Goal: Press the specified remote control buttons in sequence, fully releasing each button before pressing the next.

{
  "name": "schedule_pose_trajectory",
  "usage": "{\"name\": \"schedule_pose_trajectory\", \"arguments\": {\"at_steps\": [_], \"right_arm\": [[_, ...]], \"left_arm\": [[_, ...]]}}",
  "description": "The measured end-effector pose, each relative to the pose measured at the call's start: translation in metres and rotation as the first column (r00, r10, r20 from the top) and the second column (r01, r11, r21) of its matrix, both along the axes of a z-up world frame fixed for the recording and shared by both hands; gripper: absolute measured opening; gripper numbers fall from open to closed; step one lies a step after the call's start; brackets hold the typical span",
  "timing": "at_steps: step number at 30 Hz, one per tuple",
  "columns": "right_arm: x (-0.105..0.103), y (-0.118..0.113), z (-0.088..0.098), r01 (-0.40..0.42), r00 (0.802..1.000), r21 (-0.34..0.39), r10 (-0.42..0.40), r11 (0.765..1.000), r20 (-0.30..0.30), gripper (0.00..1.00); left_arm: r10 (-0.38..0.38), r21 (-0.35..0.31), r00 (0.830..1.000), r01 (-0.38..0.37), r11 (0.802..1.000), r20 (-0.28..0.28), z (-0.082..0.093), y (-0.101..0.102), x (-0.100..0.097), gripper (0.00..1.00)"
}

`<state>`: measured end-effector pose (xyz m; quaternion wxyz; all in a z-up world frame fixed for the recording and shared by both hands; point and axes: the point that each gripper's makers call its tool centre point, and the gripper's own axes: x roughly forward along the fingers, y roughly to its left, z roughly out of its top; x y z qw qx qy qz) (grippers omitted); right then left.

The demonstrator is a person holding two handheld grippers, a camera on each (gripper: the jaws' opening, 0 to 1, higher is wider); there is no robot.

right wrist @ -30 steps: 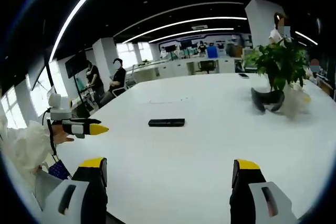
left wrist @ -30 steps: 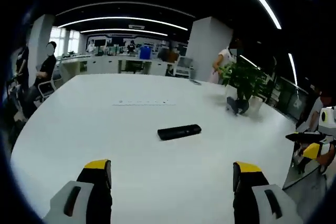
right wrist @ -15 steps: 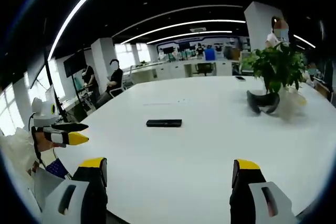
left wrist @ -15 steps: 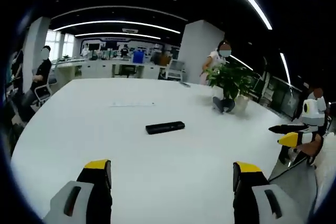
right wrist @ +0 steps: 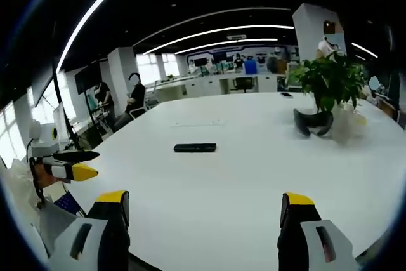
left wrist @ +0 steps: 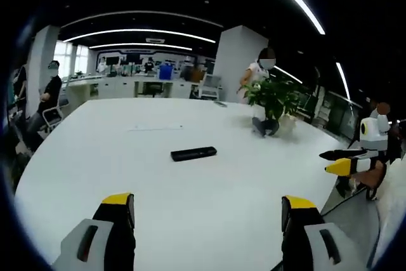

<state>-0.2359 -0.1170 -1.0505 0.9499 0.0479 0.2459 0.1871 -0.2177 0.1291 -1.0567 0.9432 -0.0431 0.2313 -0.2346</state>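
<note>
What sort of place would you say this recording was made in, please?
Most likely an open-plan office or meeting area: a big white table with a remote control and a potted plant on it, desks behind, and long strip lights overhead.

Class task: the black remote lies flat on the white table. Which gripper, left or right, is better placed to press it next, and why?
Neither clearly. The remote lies well ahead of the left gripper and the right gripper alike, both open, fingers empty. The remote sits slightly nearer centre in the right gripper view: marginally right.
</note>
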Motion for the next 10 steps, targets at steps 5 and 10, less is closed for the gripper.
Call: {"name": "schedule_pose_trajectory", "arguments": {"at_steps": [5,10], "right_arm": [[0.0003,0.0015,-0.0001,-0.009,1.000,0.001,0.009,1.000,-0.001,0.99],[0.0020,0.0020,0.0008,-0.003,1.000,0.007,0.003,1.000,0.005,0.99]], "left_arm": [[0.007,-0.016,0.999,-0.006,1.000,0.037,0.0050,-0.0019,-0.0023,1.00],[0.007,0.001,1.000,-0.007,1.000,0.023,0.0024,-0.0016,-0.0030,1.00]]}}
